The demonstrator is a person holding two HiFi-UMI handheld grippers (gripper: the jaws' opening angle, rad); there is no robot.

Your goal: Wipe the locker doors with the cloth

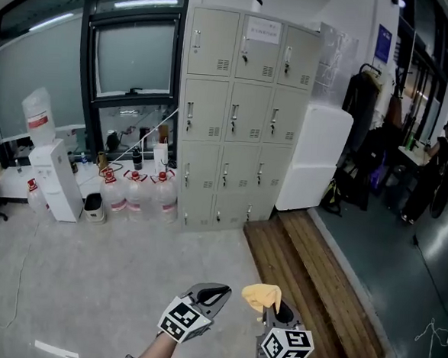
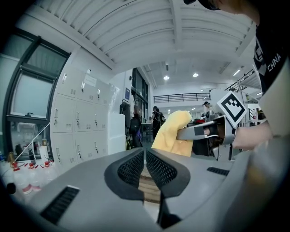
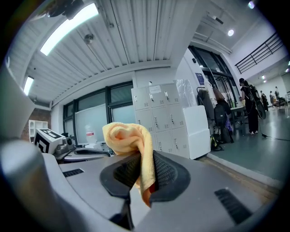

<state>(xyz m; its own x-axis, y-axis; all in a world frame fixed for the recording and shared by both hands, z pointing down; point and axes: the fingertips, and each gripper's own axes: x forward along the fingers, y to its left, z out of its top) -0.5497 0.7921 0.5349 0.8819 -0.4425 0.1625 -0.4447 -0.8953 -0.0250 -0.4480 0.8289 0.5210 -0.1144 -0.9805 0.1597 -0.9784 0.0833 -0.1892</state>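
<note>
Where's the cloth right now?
The cloth is pinched in the right claw, bottom centre of the head view, beside the left claw, short of the lockers.

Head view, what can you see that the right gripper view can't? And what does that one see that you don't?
Only the head view shows the water jugs standing on the floor left of the lockers, and the marker cube on the right hand-held gripper. Only the right gripper view shows the ceiling with its long light and, close up, the jaws shut on the yellow cloth. Both show the lockers, the yellow cloth and the white box beside the lockers.
</note>
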